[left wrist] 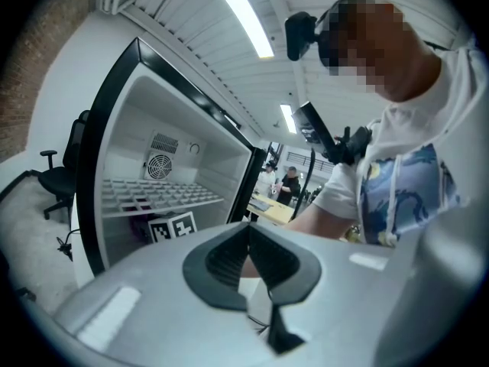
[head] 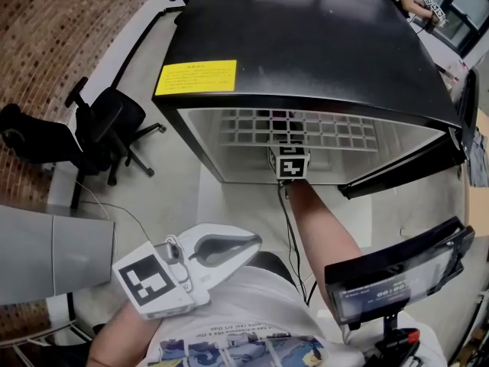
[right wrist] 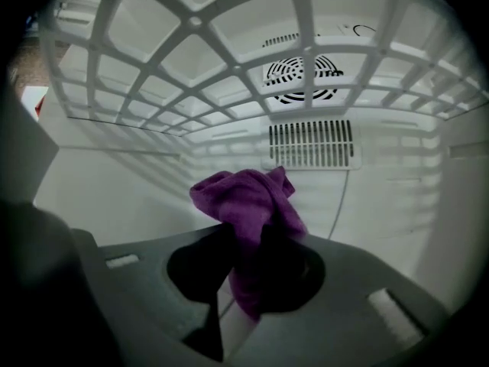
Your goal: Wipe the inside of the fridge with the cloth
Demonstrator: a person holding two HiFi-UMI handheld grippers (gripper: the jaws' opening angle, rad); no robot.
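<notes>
A crumpled purple terry cloth [right wrist: 248, 205] was clamped in the right hand-held gripper [right wrist: 246, 277], inside the black-cased, white-lined fridge [head: 306, 44], beneath its white plastic lattice shelf [right wrist: 191, 60]. The left hand-held gripper [left wrist: 246, 260] was held outside, its jaws pressed together on nothing. A black office chair [head: 107, 128] was seen beside a brick wall [head: 46, 44].

Purple cloth [right wrist: 248, 205], black fridge [head: 306, 44] with white interior, yellow label [head: 195, 76], white grid shelf [head: 321, 132]

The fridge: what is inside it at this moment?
A white grid shelf, a round fan and a vent on the back wall, and the right gripper, its jaws shut on a purple cloth below the shelf. The gripper's body hides the floor beneath.
</notes>
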